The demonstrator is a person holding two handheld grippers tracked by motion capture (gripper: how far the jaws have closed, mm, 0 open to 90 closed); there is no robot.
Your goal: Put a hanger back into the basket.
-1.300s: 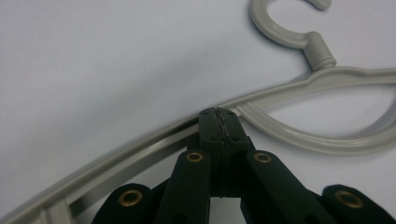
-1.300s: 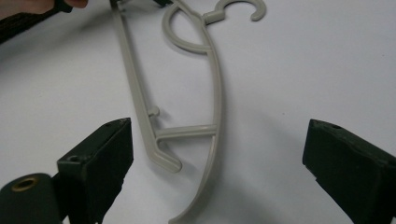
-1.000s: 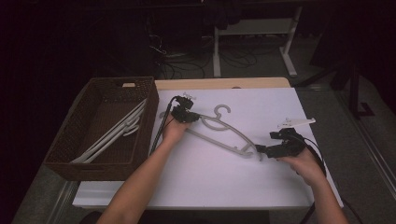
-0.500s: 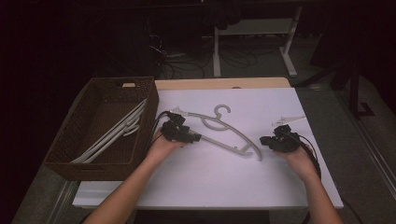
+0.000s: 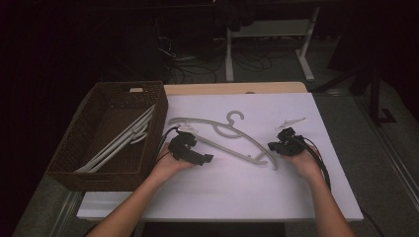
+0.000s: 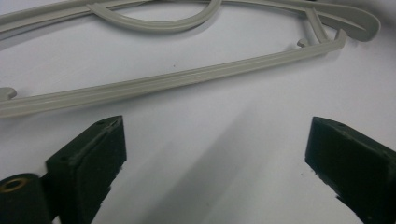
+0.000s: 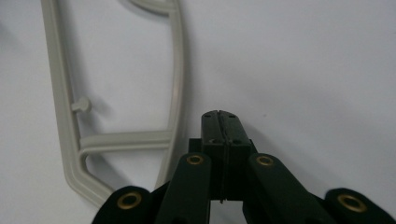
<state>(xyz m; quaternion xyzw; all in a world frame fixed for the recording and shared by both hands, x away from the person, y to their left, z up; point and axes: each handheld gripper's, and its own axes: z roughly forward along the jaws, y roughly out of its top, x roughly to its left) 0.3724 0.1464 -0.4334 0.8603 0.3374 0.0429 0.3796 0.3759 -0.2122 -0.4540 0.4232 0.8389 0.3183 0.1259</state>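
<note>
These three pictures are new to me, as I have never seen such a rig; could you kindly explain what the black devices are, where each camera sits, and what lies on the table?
A person sits at a table covered in white and holds a black two-jaw gripper in each hand. The high view looks down from above: the left gripper and the right gripper flank a grey plastic hanger lying flat. A brown wicker basket at the left holds more white hangers. The other two pictures come from cameras riding on the grippers. The left gripper view shows its jaws wide apart over the white surface, just short of the hanger's bar. The right gripper view shows its jaws pressed together beside the hanger's end. Nothing is held.
</note>
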